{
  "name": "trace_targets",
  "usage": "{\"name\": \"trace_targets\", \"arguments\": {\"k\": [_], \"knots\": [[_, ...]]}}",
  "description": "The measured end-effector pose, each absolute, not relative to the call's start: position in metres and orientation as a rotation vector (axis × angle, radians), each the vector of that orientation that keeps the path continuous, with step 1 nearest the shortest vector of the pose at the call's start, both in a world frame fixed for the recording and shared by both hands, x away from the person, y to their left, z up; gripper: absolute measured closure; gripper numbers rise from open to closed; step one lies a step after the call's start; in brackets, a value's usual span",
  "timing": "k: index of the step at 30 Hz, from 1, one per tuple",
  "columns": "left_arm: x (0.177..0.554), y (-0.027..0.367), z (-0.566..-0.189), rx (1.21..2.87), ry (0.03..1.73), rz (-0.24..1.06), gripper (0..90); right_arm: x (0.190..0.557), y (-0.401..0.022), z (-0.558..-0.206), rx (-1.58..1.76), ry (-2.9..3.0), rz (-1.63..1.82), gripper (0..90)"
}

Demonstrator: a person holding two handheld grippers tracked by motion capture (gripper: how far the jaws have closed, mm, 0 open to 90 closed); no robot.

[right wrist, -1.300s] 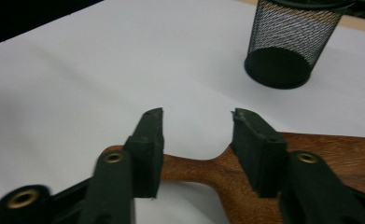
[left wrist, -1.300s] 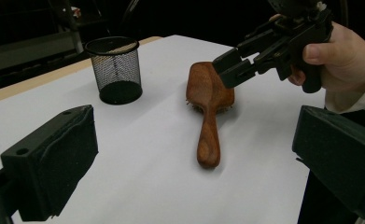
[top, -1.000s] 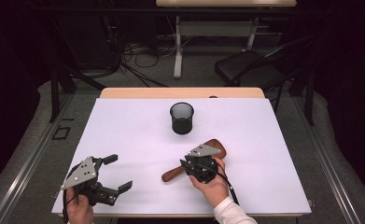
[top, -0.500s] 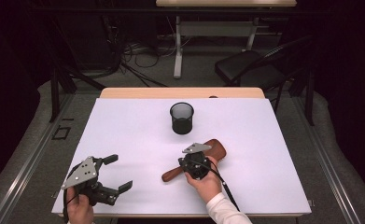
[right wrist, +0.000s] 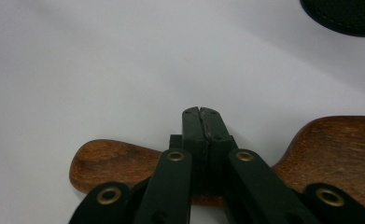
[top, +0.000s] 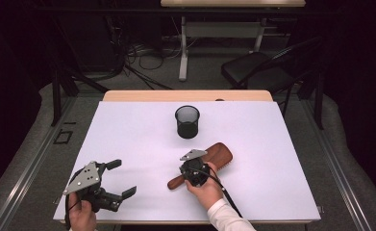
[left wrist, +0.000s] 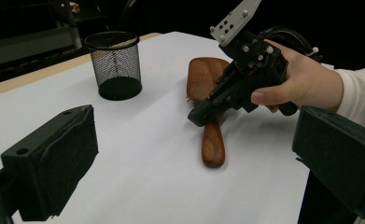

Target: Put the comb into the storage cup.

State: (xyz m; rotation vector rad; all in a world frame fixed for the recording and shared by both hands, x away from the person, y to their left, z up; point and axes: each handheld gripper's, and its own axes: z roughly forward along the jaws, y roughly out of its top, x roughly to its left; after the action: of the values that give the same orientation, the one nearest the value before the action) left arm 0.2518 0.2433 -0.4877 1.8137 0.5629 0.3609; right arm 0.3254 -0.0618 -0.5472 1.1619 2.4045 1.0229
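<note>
A wooden hairbrush point(top: 218, 155) lies on the white table cover, its handle pointing to the near left. My right gripper point(top: 185, 172) is over the handle's neck, tilted down. In the right gripper view its jaws point(right wrist: 202, 114) are pressed tip to tip with nothing between them, and the brush point(right wrist: 339, 149) lies just beneath. The left gripper view shows that gripper point(left wrist: 196, 119) nosing down onto the handle of the brush point(left wrist: 212, 140). My left gripper point(top: 123, 179) rests at the near left, wide open and empty, one pad point(left wrist: 54, 158) on each side of its view.
A black mesh cup point(top: 187, 121) stands upright behind the brush, also in the left gripper view point(left wrist: 116, 63) and at the top right corner of the right gripper view point(right wrist: 348, 16). The white cover point(top: 128, 134) spreads over the wooden table. A chair and cables sit beyond the far edge.
My right gripper has moved left and lower, from above the brush head to the handle's neck. The left gripper, brush and cup have stayed where they were.
</note>
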Motion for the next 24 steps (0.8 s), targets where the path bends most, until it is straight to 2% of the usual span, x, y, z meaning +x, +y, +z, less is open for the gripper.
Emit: {"name": "trace_targets", "arguments": {"k": [24], "knots": [[0.253,0.243,-0.488,1.816,0.570,0.355,0.3,0.305,-0.076,-0.546,1.108,2.453,0.993,89.9]]}}
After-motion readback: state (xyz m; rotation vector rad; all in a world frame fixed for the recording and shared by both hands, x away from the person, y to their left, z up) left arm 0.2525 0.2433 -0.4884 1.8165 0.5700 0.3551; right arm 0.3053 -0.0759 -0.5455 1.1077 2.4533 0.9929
